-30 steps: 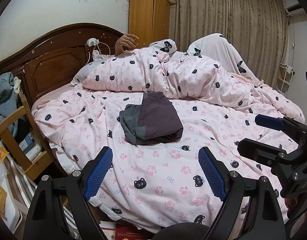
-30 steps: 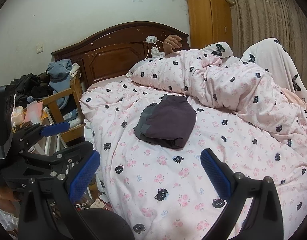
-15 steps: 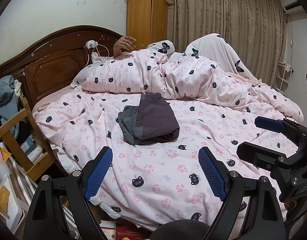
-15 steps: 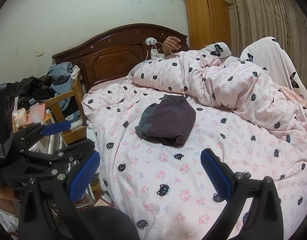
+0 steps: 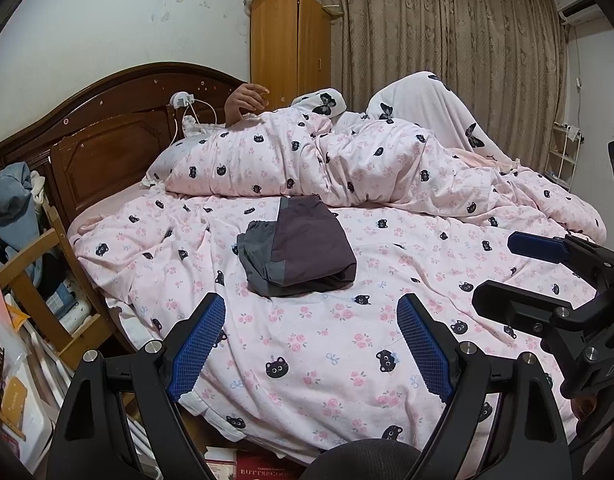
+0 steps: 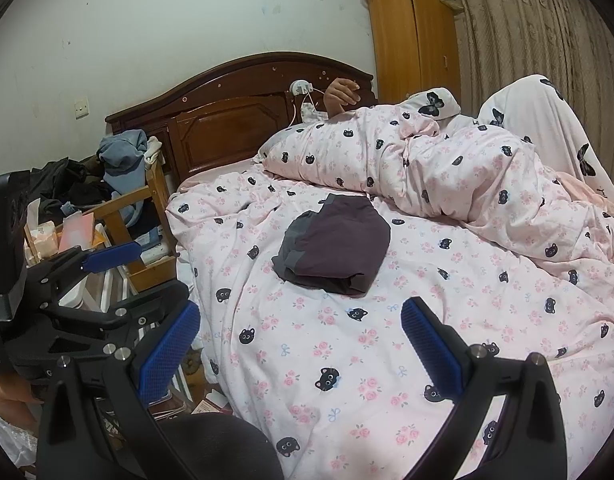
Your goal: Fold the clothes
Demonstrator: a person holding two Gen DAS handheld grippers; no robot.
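Folded dark garment (image 5: 297,250) lies flat on the pink cat-print duvet (image 5: 327,344), mid-bed, just in front of the bunched bedding where a person's hand (image 5: 245,100) shows near the headboard (image 5: 107,136). Left hand-held gripper (image 5: 311,344): jaws wide, nothing between them, above the bed's near edge. Right hand-held gripper (image 6: 301,350): jaws likewise wide and empty. Both stand well apart from the garment.
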